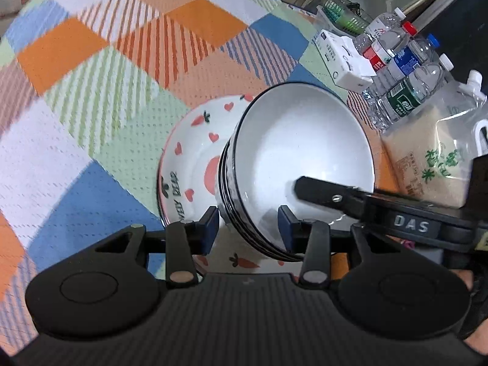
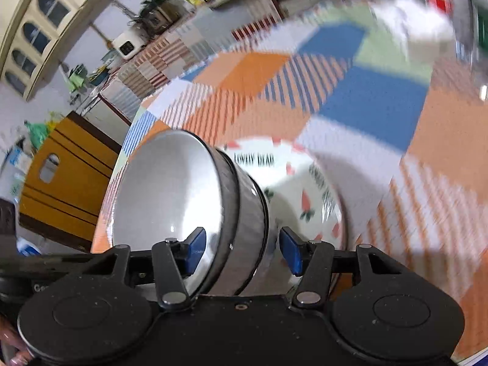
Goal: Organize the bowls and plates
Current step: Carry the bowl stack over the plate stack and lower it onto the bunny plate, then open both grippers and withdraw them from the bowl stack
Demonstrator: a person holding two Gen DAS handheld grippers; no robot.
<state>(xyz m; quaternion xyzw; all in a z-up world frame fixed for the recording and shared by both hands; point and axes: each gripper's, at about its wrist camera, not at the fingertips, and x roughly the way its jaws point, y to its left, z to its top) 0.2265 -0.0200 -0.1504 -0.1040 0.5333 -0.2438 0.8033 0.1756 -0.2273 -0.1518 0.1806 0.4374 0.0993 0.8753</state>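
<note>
A stack of white bowls with black rims [image 1: 302, 158] sits in a white plate with carrot and heart prints [image 1: 195, 158] on the checked tablecloth. My left gripper [image 1: 248, 228] straddles the near rim of the stack, blue pads on either side, with a gap. My right gripper [image 2: 242, 250] straddles the stack's rims [image 2: 238, 213] from the other side, pads apart. Its finger shows inside the top bowl in the left wrist view [image 1: 323, 192]. The printed plate [image 2: 308, 189] lies beneath. The right wrist view is motion-blurred.
Several water bottles [image 1: 402, 73], a white box [image 1: 344, 58] and a bag of rice [image 1: 433, 149] stand right of the bowls. The checked tablecloth [image 1: 91, 91] stretches left and far. A wooden cabinet [image 2: 64, 177] stands beyond the table edge.
</note>
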